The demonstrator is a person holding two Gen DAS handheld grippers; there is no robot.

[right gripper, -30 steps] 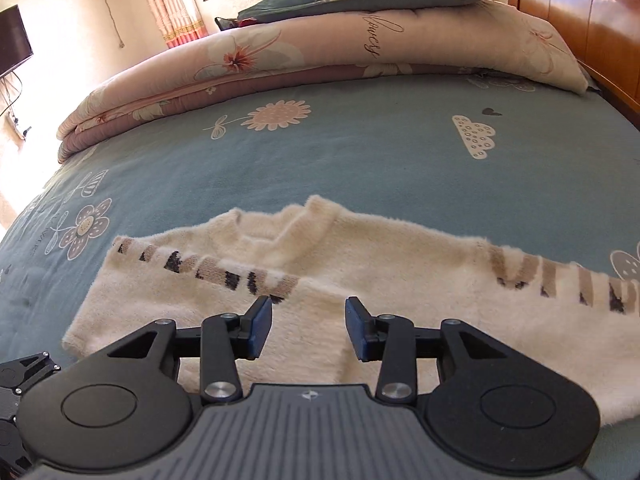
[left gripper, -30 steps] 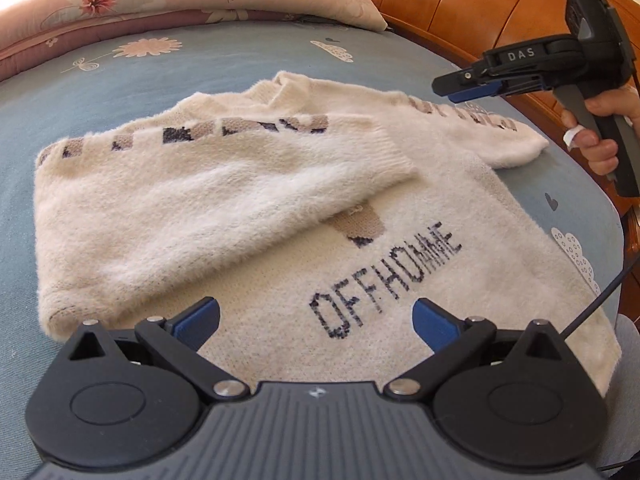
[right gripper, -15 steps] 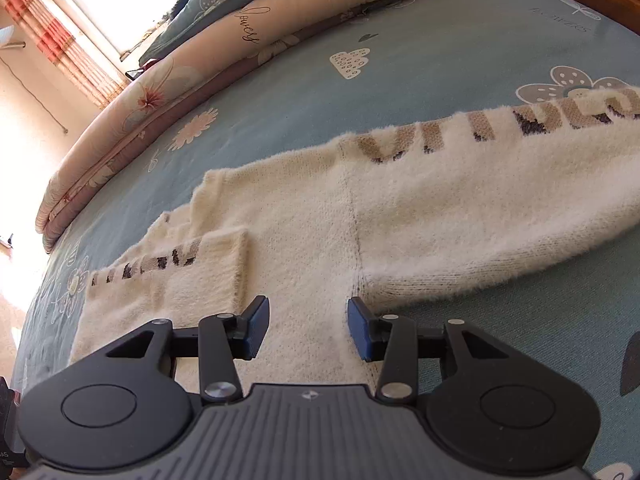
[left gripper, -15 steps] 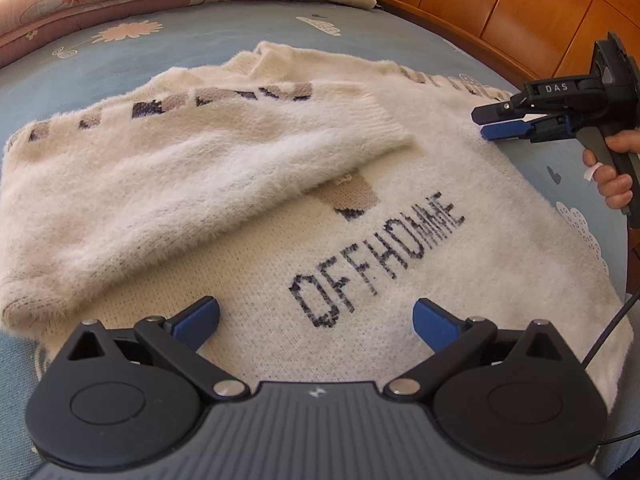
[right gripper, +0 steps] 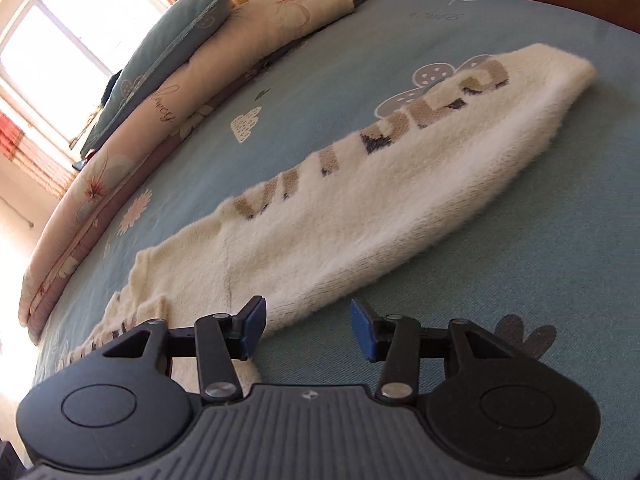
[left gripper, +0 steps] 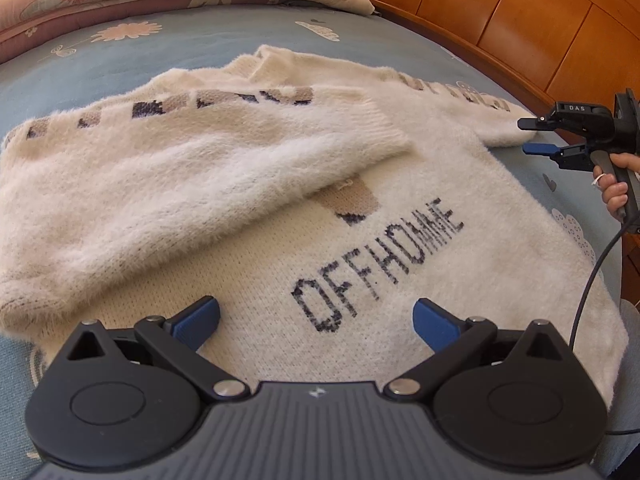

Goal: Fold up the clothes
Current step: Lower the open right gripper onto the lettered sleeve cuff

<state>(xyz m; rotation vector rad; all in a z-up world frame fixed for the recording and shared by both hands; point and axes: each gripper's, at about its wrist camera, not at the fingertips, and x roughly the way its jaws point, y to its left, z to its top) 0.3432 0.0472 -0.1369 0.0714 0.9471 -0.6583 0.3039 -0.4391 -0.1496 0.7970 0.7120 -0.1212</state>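
A fluffy cream sweater (left gripper: 304, 216) with dark lettering lies flat on the blue bedsheet (left gripper: 120, 52). Its left sleeve (left gripper: 192, 168) is folded across the chest. The right sleeve (right gripper: 400, 184) stretches out straight over the sheet. My left gripper (left gripper: 316, 320) hovers open above the sweater's hem, nothing between its blue pads. My right gripper (right gripper: 307, 326) is low by the underarm edge of the right sleeve, its jaws opening, with only sheet showing in the gap. The left wrist view shows it as the right gripper (left gripper: 528, 136) held by a hand (left gripper: 614, 192) near the sleeve's cuff.
Folded floral quilts and a teal pillow (right gripper: 160, 48) line the far side of the bed. A wooden headboard (left gripper: 520, 28) curves along the bed's edge behind the right gripper. A black cable (left gripper: 592, 280) hangs from the right gripper. A bright window (right gripper: 52, 40) is far left.
My right gripper has swung from above the sweater's collar over to the right sleeve, dropped lower and rolled, and its jaws have widened a little. My left gripper has barely moved.
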